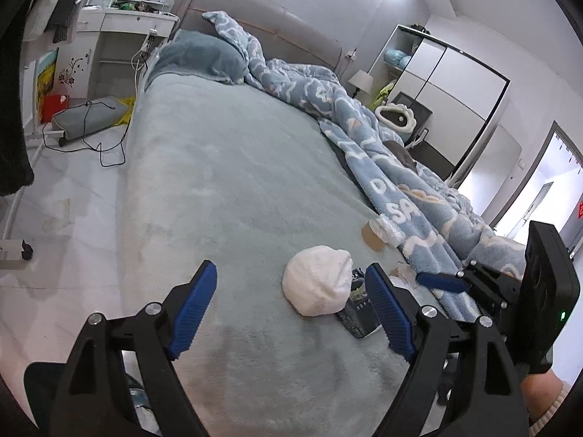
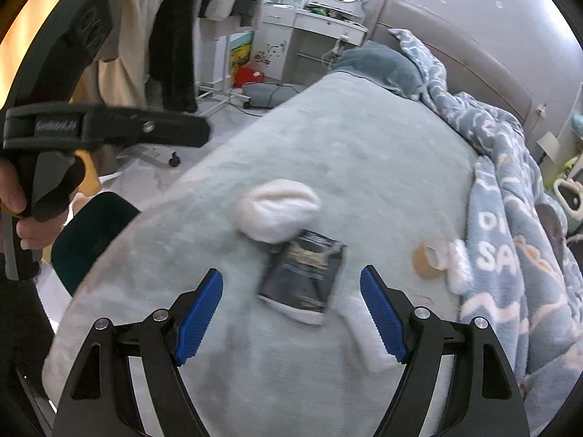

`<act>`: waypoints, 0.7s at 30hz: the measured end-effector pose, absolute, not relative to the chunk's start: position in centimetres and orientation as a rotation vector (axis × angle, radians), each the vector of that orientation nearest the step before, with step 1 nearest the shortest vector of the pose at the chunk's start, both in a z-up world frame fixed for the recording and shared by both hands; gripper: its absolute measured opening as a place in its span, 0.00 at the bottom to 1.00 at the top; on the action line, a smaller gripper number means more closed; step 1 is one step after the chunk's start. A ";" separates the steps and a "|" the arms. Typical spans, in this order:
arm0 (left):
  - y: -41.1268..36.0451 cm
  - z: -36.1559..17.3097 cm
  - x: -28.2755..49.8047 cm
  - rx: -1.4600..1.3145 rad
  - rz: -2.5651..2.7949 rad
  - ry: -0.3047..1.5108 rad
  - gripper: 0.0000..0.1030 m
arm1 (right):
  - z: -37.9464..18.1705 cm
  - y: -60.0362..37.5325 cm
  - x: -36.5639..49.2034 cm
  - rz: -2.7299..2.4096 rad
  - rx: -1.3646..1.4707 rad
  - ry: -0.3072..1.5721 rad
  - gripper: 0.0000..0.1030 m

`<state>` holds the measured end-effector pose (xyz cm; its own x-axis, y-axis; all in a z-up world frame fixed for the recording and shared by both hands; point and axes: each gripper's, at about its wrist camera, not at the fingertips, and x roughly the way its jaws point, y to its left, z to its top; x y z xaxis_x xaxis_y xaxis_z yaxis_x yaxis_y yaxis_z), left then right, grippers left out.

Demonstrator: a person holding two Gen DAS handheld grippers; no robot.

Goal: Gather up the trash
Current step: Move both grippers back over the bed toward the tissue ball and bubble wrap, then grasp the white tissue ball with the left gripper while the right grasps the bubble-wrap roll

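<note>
A wad of paper (image 2: 278, 208) lay on the bed (image 2: 364, 138), touching the far corner of a packet (image 2: 304, 273) just nearer the camera. To their right sat a cup (image 2: 431, 255) against the blanket (image 2: 510, 225), which ran along the bed's right side up to the pillow (image 2: 379, 65).

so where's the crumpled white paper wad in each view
Left wrist: the crumpled white paper wad lies low and centre-right on the bed, just ahead of the open left hand-held gripper.
Right wrist: centre, beyond the open right hand-held gripper.
Shared landmark: the dark printed packet touching it.
</note>
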<state>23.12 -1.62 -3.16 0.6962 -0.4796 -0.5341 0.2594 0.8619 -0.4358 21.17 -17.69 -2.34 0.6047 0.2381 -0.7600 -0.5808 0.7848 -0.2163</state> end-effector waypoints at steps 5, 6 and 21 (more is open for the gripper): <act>-3.4 -3.8 24.0 -0.307 -0.428 0.715 0.83 | -3.0 -19.9 22.7 0.461 -0.460 0.824 0.68; -3.7 -4.0 24.3 -0.299 -0.431 0.721 0.83 | -3.2 -20.4 23.1 0.456 -0.462 0.835 0.66; -5.7 -6.9 27.1 -0.330 -0.443 0.823 0.81 | -5.5 -21.7 23.4 0.473 -0.655 0.815 0.47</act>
<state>27.13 -5.66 -6.85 0.5977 -0.4989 -0.6276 0.2491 0.8596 -0.4461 23.43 -21.66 -5.48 0.6026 0.1364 -0.7863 -0.6144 0.7081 -0.3480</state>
